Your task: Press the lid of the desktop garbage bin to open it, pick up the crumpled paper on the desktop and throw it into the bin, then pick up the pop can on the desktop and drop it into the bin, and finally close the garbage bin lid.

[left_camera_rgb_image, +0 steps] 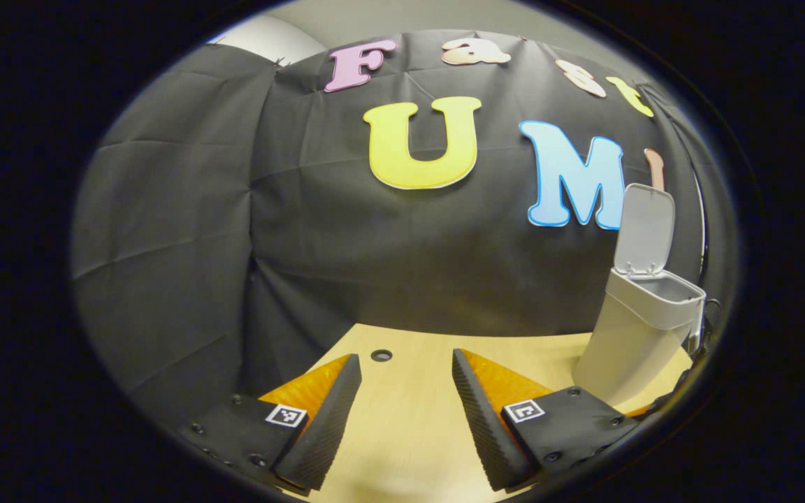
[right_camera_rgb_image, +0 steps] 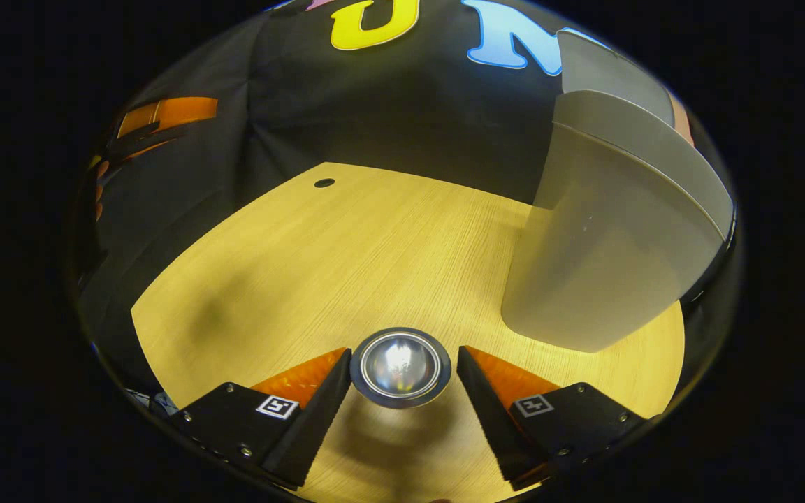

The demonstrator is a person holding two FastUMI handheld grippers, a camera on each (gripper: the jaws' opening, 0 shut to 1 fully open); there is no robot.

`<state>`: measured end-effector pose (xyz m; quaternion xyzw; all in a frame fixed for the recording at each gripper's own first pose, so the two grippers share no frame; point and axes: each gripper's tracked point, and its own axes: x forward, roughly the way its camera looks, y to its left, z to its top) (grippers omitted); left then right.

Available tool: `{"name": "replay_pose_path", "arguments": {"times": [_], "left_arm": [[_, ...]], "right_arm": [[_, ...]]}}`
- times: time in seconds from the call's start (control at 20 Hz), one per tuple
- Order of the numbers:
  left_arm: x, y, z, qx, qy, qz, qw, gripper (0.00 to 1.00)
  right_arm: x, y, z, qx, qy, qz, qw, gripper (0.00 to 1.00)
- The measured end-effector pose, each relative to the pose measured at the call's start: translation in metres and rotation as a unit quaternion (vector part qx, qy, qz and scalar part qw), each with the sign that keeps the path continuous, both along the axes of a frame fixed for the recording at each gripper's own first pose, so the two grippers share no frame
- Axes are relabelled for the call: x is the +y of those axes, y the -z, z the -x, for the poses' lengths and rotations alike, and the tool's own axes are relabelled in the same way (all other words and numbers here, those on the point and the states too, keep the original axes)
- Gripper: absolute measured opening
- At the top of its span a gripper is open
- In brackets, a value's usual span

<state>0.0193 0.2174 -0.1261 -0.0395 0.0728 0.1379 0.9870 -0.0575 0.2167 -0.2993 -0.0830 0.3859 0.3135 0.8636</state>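
Straddling the pop can (right_camera_rgb_image: 400, 367) without touching, right tool (right_camera_rgb_image: 400, 377) open, left tool (left_camera_rgb_image: 406, 391) open and empty, bin (left_camera_rgb_image: 636, 328) lid (left_camera_rgb_image: 646, 229) up.

Right gripper view: pop can (right_camera_rgb_image: 400, 367) lies end-on between the fingers, its body hidden behind the round end; contact with either finger can't be told. Garbage bin (right_camera_rgb_image: 598, 237) ahead-right, lid top and far side cut by the edge, inside hidden. Left gripper view: bin's base hidden behind the right finger (left_camera_rgb_image: 481, 412); its contents can't be seen.
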Motion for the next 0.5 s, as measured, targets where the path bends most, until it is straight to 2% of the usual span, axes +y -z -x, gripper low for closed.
{"name": "replay_pose_path", "arguments": {"times": [0.1,0.25,0.4,0.5], "left_arm": [[0.0,0.001,0.0,0.0,0.001,0.001,1.0,0.85],[-0.001,0.002,-0.001,0.0,0.002,0.003,1.0,0.84],[-0.007,0.005,-0.004,0.002,0.006,0.003,1.0,0.89],[-0.01,0.004,-0.007,0.003,0.011,0.003,1.0,0.87]], "right_arm": [[0.0,-0.002,0.002,0.001,0.001,-0.002,1.0,0.88],[0.001,-0.01,-0.001,-0.004,0.001,-0.01,1.0,0.85],[0.003,-0.025,-0.005,-0.015,0.001,-0.025,1.0,0.85],[0.003,-0.035,-0.008,-0.023,0.0,-0.031,0.999,0.82]]}}
